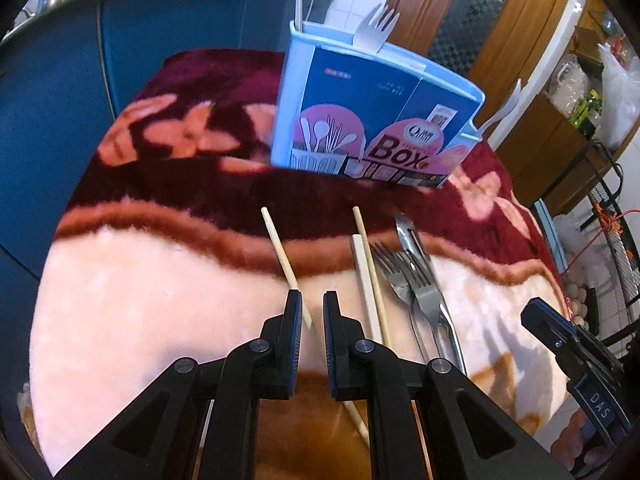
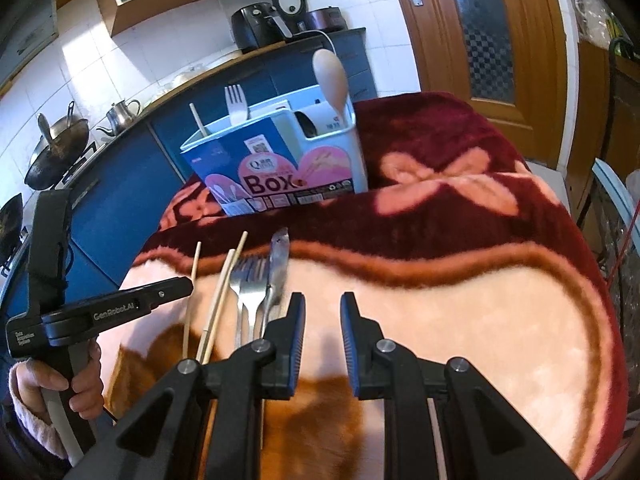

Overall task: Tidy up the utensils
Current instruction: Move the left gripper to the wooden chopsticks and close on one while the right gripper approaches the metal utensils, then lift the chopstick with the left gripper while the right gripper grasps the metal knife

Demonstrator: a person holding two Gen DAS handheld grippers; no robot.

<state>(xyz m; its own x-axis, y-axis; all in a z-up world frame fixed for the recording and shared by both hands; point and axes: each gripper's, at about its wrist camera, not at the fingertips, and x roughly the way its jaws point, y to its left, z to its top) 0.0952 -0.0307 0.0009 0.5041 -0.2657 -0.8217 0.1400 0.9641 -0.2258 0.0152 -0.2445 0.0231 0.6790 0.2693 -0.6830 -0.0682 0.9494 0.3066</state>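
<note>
Desk [image 2: 500, 320] covered by a plush blanket, maroon at the far half, pale pink nearer; its right and far edges curve away in the right wrist view, with a wide bare pink stretch ahead of the right gripper [image 2: 322, 308].

Utensil box [image 1: 376, 108] stands upright on the maroon part, well apart from the loose utensils. In it: 1 fork [image 1: 378, 26], 1 chopstick [image 1: 298, 2], and a wooden spoon [image 2: 330, 80] at its right end.

Loose utensils lie in a row near the blanket's pink border: 1 single chopstick [image 1: 280, 246], a pair of chopsticks [image 1: 366, 256], 2 forks [image 1: 412, 276] overlapping, and metal tongs [image 1: 410, 232] just beside them.

Left gripper [image 1: 312, 300]: jaws a narrow gap apart, nothing clamped; the single chopstick passes under the left finger and shows in the gap. Contact: cannot tell.

Right gripper: jaws slightly apart, empty, over bare blanket just right of the tongs.

Right wrist view alone shows a hand [image 2: 76, 384] on the left gripper's handle, plus a counter with wok and kettle behind. Left wrist view alone shows a wire rack at far right.
</note>
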